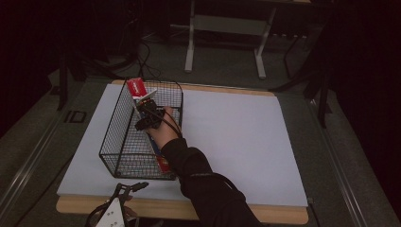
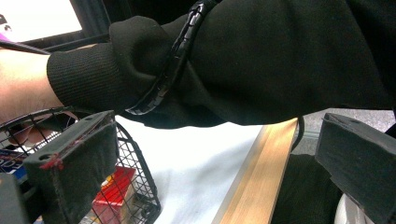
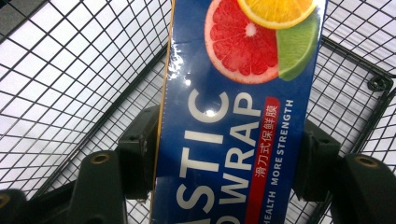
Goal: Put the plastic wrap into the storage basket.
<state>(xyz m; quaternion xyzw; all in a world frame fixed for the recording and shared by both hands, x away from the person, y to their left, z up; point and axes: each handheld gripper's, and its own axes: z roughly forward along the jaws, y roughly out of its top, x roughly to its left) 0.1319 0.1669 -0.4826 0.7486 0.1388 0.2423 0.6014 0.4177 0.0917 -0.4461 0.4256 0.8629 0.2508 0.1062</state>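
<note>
While the right gripper (image 1: 150,112) reaches into the black wire-mesh basket (image 1: 112,126) that stands near the left edge of the white worktop (image 1: 236,137), its two black jaws are pressed on both long sides of a long blue cardboard box of plastic wrap (image 3: 233,121), printed with citrus slices and white letters. In the high view the box (image 1: 137,90) leans in the basket, its red end rising above the rim at the far side and its lower end near the basket's front right corner. The right gripper view shows the box filling the space between the jaws, with the mesh behind it. I judge the box to be light and quite stiff, but its glossy surface looks slippery, and thin cardboard can dent under hard pressure. It seems better to hold it across the narrow width, somewhere near the middle of its length, so that it does not swing; the present hold appears to be of this kind, though exactly where along the box I cannot tell. The left gripper (image 1: 124,195) rests at the near edge of the worktop with its padded jaws apart and nothing between them, and the person's dark sleeve (image 2: 243,60) crosses in front of it.
</note>
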